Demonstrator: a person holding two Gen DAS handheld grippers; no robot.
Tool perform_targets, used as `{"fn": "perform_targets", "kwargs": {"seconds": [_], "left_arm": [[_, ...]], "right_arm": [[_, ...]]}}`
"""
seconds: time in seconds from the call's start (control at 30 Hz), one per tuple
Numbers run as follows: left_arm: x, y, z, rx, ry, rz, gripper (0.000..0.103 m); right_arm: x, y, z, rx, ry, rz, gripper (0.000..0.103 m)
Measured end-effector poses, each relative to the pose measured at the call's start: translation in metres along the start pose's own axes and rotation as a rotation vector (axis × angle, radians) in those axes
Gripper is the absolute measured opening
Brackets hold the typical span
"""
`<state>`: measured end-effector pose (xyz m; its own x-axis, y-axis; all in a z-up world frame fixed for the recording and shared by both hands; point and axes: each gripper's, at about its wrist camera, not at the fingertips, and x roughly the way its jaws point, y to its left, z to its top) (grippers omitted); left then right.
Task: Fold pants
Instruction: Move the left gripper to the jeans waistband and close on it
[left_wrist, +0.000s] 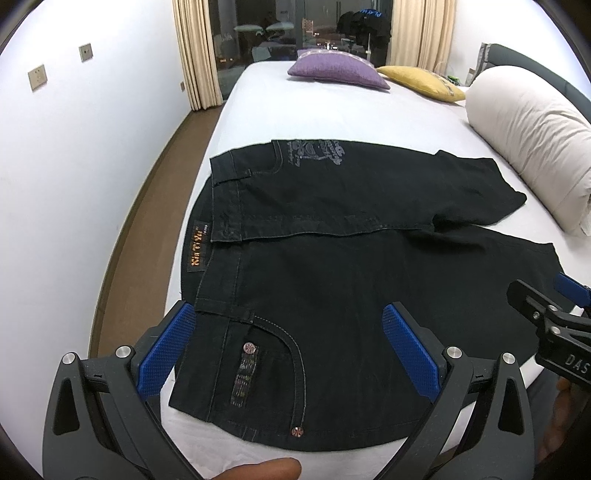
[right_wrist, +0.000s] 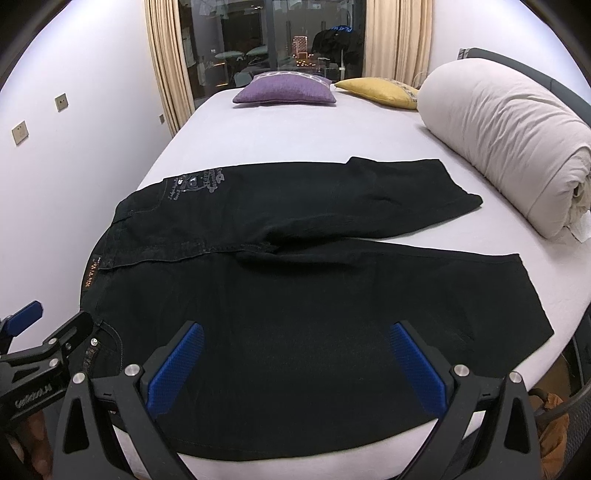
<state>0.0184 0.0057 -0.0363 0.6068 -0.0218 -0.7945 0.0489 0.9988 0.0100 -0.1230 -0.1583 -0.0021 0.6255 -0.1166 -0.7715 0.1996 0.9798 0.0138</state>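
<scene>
While two cushions (right_wrist: 284, 92) sit beyond, one pants (right_wrist: 295, 295) lies flat.

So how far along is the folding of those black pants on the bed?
Barely begun. The pants lie spread flat on the bed, both legs apart and pointing right, so no fold shows yet. Nothing is in hand: the left tool and right tool are open above the near side, gripping nothing. Every fold is left: one leg over the other, then shortening lengthwise.
</scene>
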Motion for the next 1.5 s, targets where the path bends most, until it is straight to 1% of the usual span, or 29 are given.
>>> {"fn": "perform_targets", "kwargs": {"seconds": [0.1,0.13,0.2,0.23,0.3,0.33,0.37,0.43,0.5,0.57,0.6,0.67,0.73,0.83,0.87,0.9,0.97,1.0,1.03,1.13,1.17,1.2,1.23,1.27,1.3,1.4,1.47,1.5], "left_arm": [[0.014,0.004,0.007,0.012,0.015,-0.030,0.103],[0.021,0.005,0.010,0.021,0.024,-0.045,0.103],[0.032,0.004,0.017,0.050,0.019,-0.088,0.103],[0.037,0.005,0.022,0.061,0.029,-0.106,0.103],[0.051,0.003,0.031,0.090,0.073,-0.098,0.103],[0.058,0.003,0.036,0.099,0.092,-0.108,0.103],[0.068,0.005,0.046,0.105,0.101,-0.135,0.103],[0.081,0.011,0.066,0.123,0.087,-0.152,0.103],[0.096,0.013,0.094,0.182,0.048,-0.124,0.103],[0.116,0.016,0.127,0.246,0.030,-0.115,0.103],[0.125,0.017,0.139,0.266,0.032,-0.111,0.103],[0.150,0.017,0.167,0.330,0.064,-0.126,0.103],[0.181,0.019,0.193,0.396,0.136,-0.160,0.103],[0.222,0.025,0.219,0.451,0.217,-0.191,0.094],[0.235,0.028,0.227,0.453,0.249,-0.221,0.086],[0.243,0.031,0.232,0.445,0.276,-0.245,0.080],[0.258,0.037,0.239,0.418,0.324,-0.296,0.076],[0.266,0.040,0.241,0.411,0.363,-0.326,0.071],[0.273,0.041,0.241,0.416,0.394,-0.343,0.069],[0.281,0.036,0.240,0.452,0.422,-0.359,0.068],[0.282,0.035,0.241,0.463,0.431,-0.357,0.064],[0.282,0.035,0.241,0.468,0.440,-0.365,0.053],[0.281,0.034,0.240,0.470,0.447,-0.379,0.047],[0.280,0.032,0.239,0.475,0.449,-0.387,0.036],[0.278,0.030,0.237,0.484,0.448,-0.390,0.028],[0.272,0.028,0.235,0.501,0.412,-0.360,0.013],[0.262,0.029,0.228,0.487,0.365,-0.348,0.010],[0.254,0.031,0.226,0.486,0.325,-0.339,0.009]], "right_arm": [[0.008,-0.006,0.004,-0.009,0.000,0.031,0.103],[0.011,-0.009,0.006,-0.010,-0.002,0.044,0.103],[0.017,-0.014,0.009,-0.014,-0.011,0.074,0.103],[0.020,-0.016,0.012,-0.018,-0.014,0.089,0.103],[0.027,-0.021,0.018,-0.029,-0.022,0.120,0.103],[0.030,-0.024,0.021,-0.036,-0.028,0.138,0.103],[0.035,-0.028,0.025,-0.050,-0.033,0.161,0.103],[0.041,-0.035,0.032,-0.083,-0.036,0.190,0.102],[0.049,-0.041,0.039,-0.117,-0.035,0.211,0.098],[0.058,-0.049,0.047,-0.150,-0.026,0.231,0.087],[0.063,-0.053,0.050,-0.164,-0.022,0.239,0.085],[0.071,-0.059,0.055,-0.178,-0.013,0.253,0.080],[0.080,-0.066,0.059,-0.185,-0.004,0.284,0.079],[0.092,-0.071,0.061,-0.199,0.014,0.326,0.079],[0.095,-0.072,0.062,-0.203,0.021,0.336,0.078],[0.099,-0.071,0.063,-0.208,0.029,0.342,0.078],[0.107,-0.071,0.065,-0.221,0.043,0.359,0.077],[0.111,-0.070,0.066,-0.226,0.048,0.366,0.077],[0.115,-0.069,0.068,-0.232,0.054,0.371,0.077],[0.123,-0.064,0.073,-0.252,0.066,0.382,0.076],[0.125,-0.061,0.075,-0.259,0.068,0.385,0.074],[0.126,-0.060,0.076,-0.265,0.070,0.390,0.073],[0.128,-0.057,0.079,-0.273,0.072,0.394,0.070],[0.131,-0.055,0.081,-0.280,0.072,0.395,0.068],[0.133,-0.052,0.085,-0.290,0.071,0.398,0.067],[0.137,-0.044,0.099,-0.333,0.058,0.401,0.064],[0.137,-0.035,0.116,-0.375,0.033,0.416,0.062],[0.138,-0.031,0.123,-0.394,0.019,0.420,0.062]]}}
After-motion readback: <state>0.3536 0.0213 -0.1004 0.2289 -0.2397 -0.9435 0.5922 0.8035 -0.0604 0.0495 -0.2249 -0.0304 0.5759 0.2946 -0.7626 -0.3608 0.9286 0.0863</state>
